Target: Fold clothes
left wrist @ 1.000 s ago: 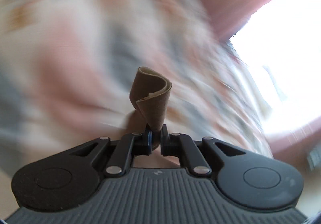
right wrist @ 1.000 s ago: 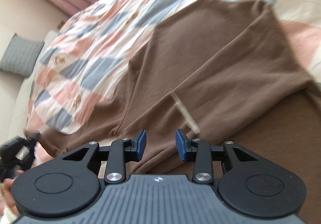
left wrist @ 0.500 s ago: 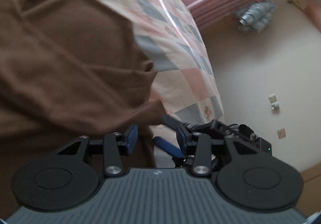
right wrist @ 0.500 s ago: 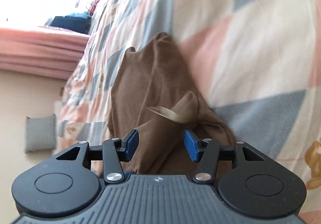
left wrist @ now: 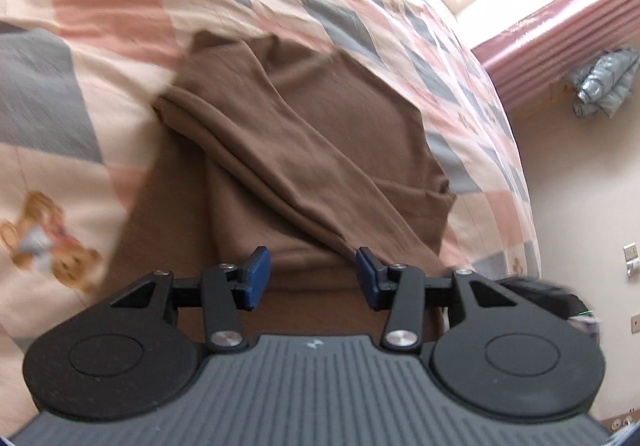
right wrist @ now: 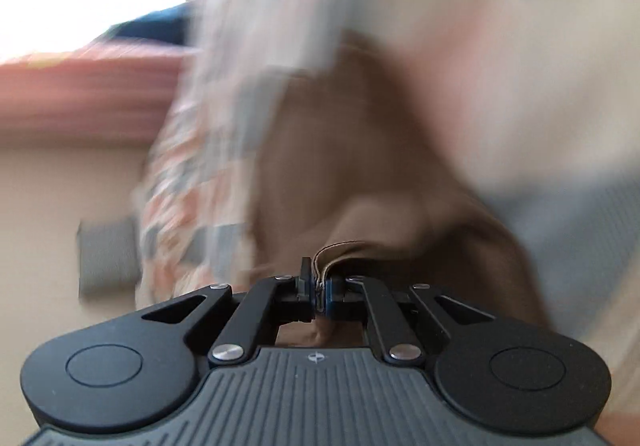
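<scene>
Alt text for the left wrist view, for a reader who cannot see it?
The open left gripper hovers over a brown garment, partly folded on a bed quilt patterned in pink, grey and cream. A window and pink curtain show at the upper right.

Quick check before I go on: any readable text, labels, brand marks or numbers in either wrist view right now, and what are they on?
No readable words or numbers in either view.
Left gripper body: a small white emblem, a symbol, not lettering.
Right gripper body: a small round emblem, no lettering.
Brown garment: no label or print visible; the right view is motion-blurred.
Quilt: teddy bear pictures only, no text.
Wall plates: too small to read.
</scene>
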`<action>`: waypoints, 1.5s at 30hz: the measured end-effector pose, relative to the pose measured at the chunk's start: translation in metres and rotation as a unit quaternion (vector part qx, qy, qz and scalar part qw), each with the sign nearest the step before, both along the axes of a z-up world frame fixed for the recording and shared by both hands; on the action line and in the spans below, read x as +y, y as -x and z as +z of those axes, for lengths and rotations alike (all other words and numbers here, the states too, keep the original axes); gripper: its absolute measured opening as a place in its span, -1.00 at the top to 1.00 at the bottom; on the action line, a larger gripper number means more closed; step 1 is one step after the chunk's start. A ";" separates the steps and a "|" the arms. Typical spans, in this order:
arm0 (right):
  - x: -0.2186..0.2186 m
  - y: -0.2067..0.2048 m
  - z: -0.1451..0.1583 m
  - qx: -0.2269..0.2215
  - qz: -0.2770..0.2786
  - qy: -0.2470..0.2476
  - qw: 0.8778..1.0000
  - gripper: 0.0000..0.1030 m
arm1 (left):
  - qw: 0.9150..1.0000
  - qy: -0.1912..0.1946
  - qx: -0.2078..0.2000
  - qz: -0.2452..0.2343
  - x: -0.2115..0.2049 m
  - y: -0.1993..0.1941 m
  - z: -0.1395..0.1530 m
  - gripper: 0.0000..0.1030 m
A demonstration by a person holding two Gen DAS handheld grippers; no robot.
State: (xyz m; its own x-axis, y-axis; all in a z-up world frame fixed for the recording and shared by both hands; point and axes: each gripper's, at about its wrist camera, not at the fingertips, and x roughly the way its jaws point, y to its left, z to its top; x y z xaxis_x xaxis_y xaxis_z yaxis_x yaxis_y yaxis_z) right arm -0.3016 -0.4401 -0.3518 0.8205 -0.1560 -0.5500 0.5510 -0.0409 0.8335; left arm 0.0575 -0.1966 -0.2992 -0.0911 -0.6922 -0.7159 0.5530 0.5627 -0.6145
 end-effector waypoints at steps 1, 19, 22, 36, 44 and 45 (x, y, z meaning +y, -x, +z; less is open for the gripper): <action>-0.003 -0.006 0.027 0.006 0.020 0.052 0.998 0.90 | 1.000 0.005 0.003 0.004 0.003 -0.006 0.000 0.25; 0.025 -0.010 0.126 0.071 0.013 0.164 0.984 0.90 | 0.963 -0.072 -0.209 -0.154 -0.038 -0.052 -0.004 0.40; 0.021 -0.019 0.136 0.039 -0.004 0.171 0.984 0.90 | 0.922 -0.095 -0.296 -0.231 -0.057 -0.032 -0.009 0.36; 0.050 0.038 0.028 0.243 -0.057 0.052 0.967 0.91 | 0.880 -0.121 -0.348 -0.299 -0.051 -0.038 -0.035 0.82; 0.069 0.038 -0.012 0.245 -0.037 0.006 0.969 0.69 | 0.988 -0.025 -0.074 -0.135 -0.064 -0.138 -0.020 0.52; 0.067 0.040 -0.014 0.238 -0.047 -0.003 0.970 0.62 | 0.994 -0.016 -0.032 -0.107 -0.071 -0.153 -0.025 0.44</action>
State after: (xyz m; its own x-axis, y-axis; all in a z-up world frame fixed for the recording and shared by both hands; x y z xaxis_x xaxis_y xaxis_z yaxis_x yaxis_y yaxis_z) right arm -0.3420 -0.3728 -0.3656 0.4560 -0.2131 -0.8641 0.8670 -0.1128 0.4854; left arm 0.2103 -0.2676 -0.3244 -0.1866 -0.6392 -0.7461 0.6996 0.4467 -0.5577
